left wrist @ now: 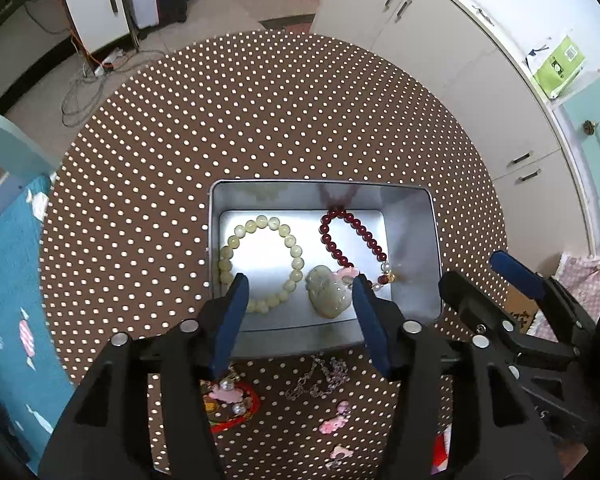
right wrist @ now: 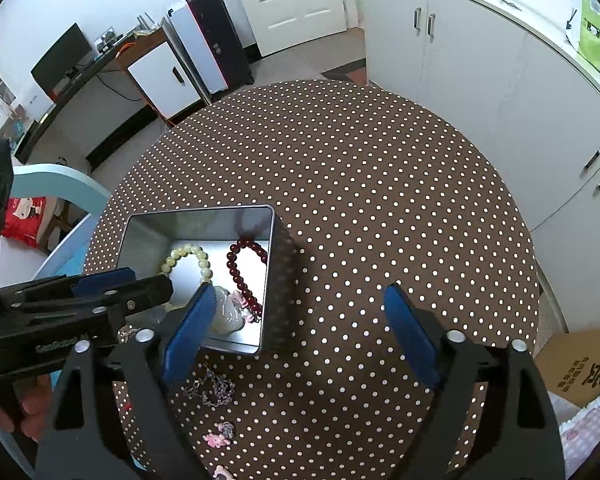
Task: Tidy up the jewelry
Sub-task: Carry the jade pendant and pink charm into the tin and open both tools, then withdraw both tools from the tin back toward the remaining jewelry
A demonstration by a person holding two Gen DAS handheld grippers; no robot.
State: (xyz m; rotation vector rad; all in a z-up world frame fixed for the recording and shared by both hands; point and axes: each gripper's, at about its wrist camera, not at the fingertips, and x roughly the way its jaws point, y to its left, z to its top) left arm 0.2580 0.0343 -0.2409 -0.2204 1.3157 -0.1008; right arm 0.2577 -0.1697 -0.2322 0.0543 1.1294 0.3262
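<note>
A silver tin box (left wrist: 428, 216) (right wrist: 274, 264) stands on the polka-dot table. Inside lie a pale bead bracelet (left wrist: 260, 224) (right wrist: 186, 252), a dark red bead bracelet (left wrist: 360, 228) (right wrist: 236, 268) and a pale jade pendant (left wrist: 326, 290) (right wrist: 228, 308). My left gripper (left wrist: 300, 292) is open and empty above the box's near edge. My right gripper (right wrist: 300, 304) is open and empty, just right of the box. On the table in front of the box lie a silver chain (left wrist: 320, 376) (right wrist: 210, 388), pink hair clips (left wrist: 334, 424) (right wrist: 218, 436) and a red string piece with pearls (left wrist: 230, 400).
The round table (left wrist: 260, 120) (right wrist: 360, 180) has a brown cloth with white dots. White cabinets (right wrist: 480, 60) stand to the right, a light blue chair (left wrist: 4, 140) (right wrist: 56, 184) to the left. A cardboard box (right wrist: 576, 368) sits by the table's right edge.
</note>
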